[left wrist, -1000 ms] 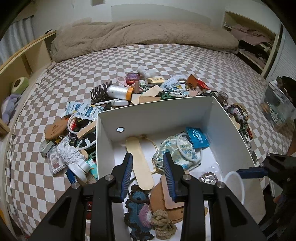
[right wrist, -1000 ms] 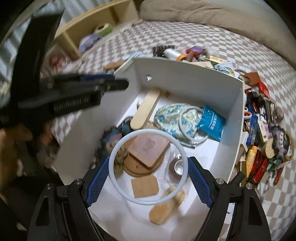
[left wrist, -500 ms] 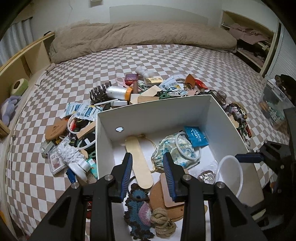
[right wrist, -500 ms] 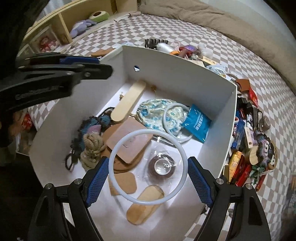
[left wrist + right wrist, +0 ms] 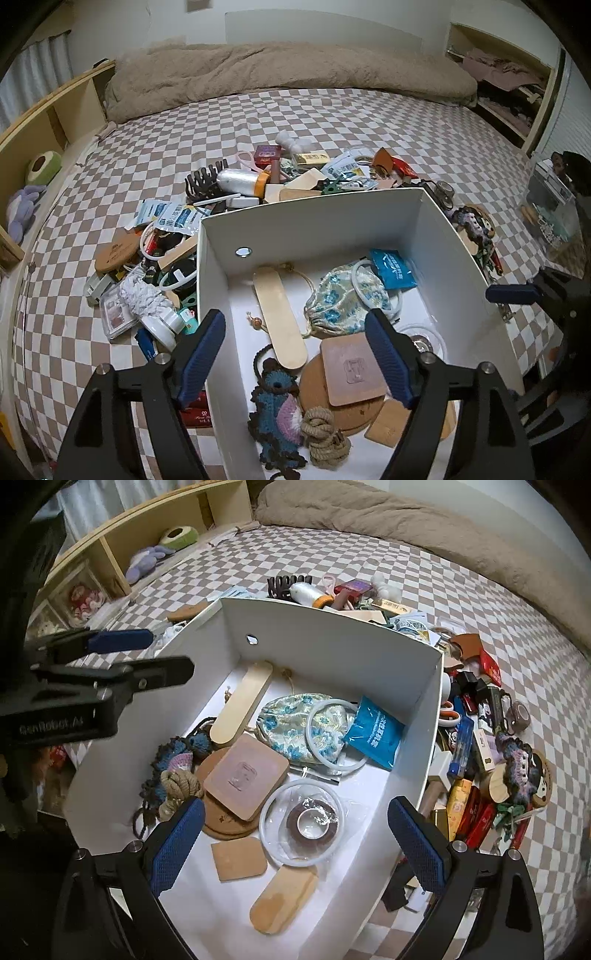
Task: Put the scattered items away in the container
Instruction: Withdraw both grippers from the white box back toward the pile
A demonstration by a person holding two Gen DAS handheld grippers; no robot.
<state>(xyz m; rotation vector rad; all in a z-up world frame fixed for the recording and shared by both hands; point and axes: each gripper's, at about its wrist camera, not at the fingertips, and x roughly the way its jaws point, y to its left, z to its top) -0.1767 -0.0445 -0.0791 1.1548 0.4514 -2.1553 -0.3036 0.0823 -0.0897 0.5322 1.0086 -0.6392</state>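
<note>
Right wrist view showed the white ring [image 5: 302, 822] lying flat in the white box [image 5: 332, 635], on a roll of tape [image 5: 312, 819]. It looked light, stiff and thin, best pinched across its rim. The right tongs [image 5: 295, 843] were opening wide above it, holding nothing. The left tongs [image 5: 295, 354] were opening too, empty, over the box.

A bed [image 5: 184, 155] with a brown-and-white checked cover fills the room. At its twelve o'clock edge lies a rumpled tan blanket [image 5: 288, 70]. At nine o'clock a wooden shelf [image 5: 48, 122] holds a green-and-brown round plush [image 5: 42, 168] and a purple soft toy [image 5: 22, 214]. At two o'clock an open closet [image 5: 506, 88] shows piled clothes.
</note>
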